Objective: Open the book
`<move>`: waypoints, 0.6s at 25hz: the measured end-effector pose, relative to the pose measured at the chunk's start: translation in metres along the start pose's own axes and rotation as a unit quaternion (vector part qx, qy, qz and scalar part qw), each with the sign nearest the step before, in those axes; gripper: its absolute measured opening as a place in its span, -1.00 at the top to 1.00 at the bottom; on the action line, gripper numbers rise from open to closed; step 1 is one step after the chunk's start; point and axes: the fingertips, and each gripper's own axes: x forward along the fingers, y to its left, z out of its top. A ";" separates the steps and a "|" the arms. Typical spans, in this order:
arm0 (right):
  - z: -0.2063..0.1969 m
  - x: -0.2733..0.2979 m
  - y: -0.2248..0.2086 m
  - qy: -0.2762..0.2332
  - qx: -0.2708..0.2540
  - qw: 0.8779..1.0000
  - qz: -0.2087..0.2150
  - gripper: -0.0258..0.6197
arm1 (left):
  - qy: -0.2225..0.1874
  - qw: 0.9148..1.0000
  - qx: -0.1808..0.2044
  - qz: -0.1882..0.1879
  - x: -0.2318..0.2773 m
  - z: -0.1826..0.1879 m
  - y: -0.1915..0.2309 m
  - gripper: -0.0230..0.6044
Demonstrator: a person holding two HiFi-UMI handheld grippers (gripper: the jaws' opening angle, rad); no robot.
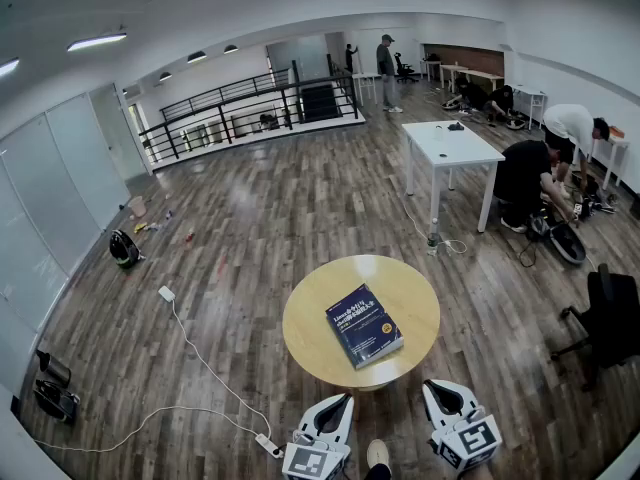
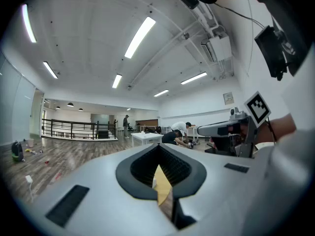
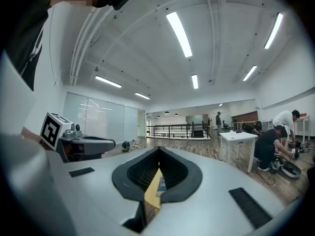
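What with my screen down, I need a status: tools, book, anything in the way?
Left tool shut, empty; right tool shut, empty. Book closed, flat on the round table, untouched. Nothing between tools and book.

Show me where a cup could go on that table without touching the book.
Bare wood rings the book on the round table. Roomiest is the far arc between book and rim; the left and right strips are free. Tightest is the near rim, where the book's corner comes close and the left hand-held gripper and right hand-held gripper sit outside it.
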 end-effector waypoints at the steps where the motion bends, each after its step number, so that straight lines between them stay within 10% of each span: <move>1: 0.002 0.015 -0.009 -0.003 0.002 1.000 0.001 0.90 | -0.004 1.000 0.002 0.000 0.015 0.003 0.010 0.92; 9: 0.015 0.129 -0.077 0.003 0.002 0.999 0.036 0.90 | -0.005 0.999 0.001 0.038 0.114 0.009 0.086 0.92; 15: 0.036 0.205 -0.096 0.008 -0.012 0.992 0.123 0.90 | -0.010 0.991 -0.013 0.133 0.146 0.018 0.133 0.92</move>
